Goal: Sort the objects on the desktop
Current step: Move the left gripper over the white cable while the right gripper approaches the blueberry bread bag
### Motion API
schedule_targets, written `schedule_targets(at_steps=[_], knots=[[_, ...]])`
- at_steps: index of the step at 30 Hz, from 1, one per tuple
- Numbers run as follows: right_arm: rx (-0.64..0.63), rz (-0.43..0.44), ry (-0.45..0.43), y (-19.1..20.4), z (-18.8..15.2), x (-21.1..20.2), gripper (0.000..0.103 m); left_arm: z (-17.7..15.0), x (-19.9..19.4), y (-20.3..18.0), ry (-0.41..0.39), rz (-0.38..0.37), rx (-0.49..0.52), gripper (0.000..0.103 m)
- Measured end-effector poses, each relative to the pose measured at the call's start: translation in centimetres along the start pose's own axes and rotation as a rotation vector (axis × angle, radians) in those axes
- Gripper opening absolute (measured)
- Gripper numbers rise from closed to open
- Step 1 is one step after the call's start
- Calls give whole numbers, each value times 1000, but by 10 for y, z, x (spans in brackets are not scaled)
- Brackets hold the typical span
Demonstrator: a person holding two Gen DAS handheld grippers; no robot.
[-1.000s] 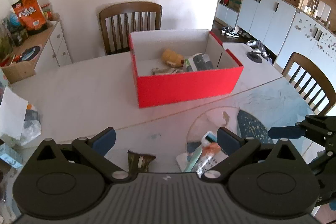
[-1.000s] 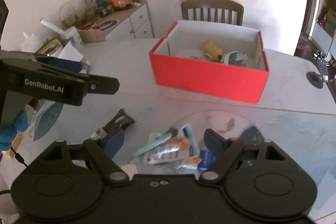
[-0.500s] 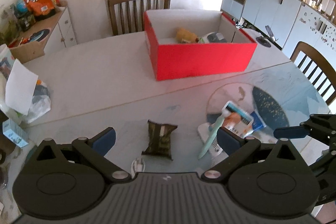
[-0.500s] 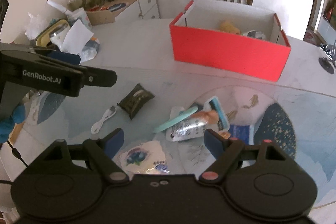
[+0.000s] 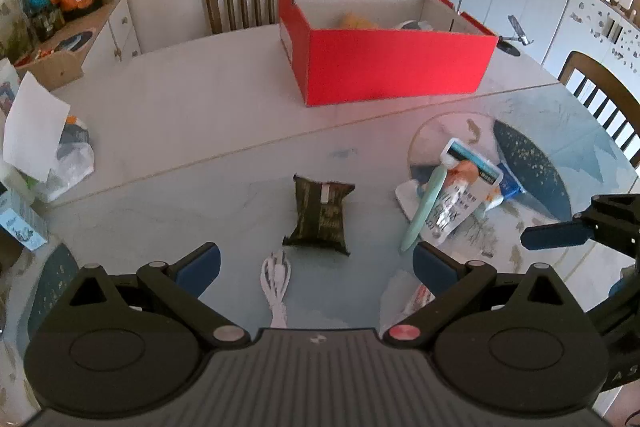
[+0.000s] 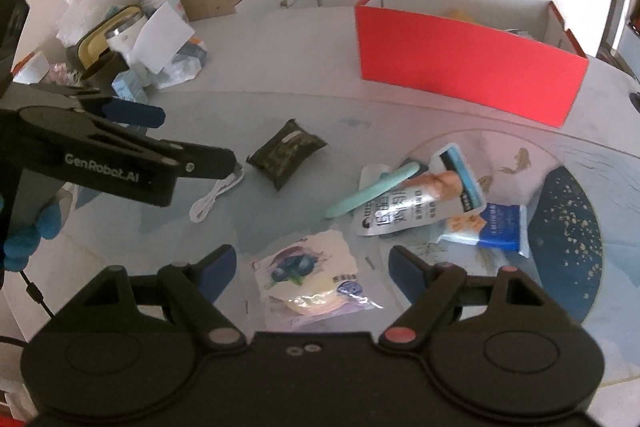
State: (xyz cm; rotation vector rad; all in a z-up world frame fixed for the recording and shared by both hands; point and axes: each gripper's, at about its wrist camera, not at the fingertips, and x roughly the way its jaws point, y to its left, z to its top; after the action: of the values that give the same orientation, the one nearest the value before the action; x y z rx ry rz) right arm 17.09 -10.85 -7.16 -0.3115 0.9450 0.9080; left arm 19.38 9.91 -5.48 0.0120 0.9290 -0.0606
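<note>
Left wrist: red box point(image 5: 394, 65) hides contents.

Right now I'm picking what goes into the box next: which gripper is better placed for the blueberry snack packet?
Right gripper: the blueberry snack packet lies between its open fingers; left gripper faces the white cable.

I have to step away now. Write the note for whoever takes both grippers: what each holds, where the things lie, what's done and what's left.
Left gripper: open, empty, above the white cable and dark green packet.
Right gripper: open, empty, above the blueberry snack packet.
Red box at the far side of the table already holds a yellowish item and at least one more; those are sorted.
Left on the table: cable, green packet, snack packet, mint-green stick, white pouch, blue packet. Nothing is gripped yet.
</note>
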Motion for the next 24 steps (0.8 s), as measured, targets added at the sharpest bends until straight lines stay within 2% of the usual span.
schedule_targets(at_steps=[16, 24], knots=[[-156, 13, 76, 11, -7, 36, 84, -18, 16, 19, 62, 17, -46, 103], [-177, 11, 99, 10, -7, 50, 86, -25, 30, 20, 77, 21, -64, 103]])
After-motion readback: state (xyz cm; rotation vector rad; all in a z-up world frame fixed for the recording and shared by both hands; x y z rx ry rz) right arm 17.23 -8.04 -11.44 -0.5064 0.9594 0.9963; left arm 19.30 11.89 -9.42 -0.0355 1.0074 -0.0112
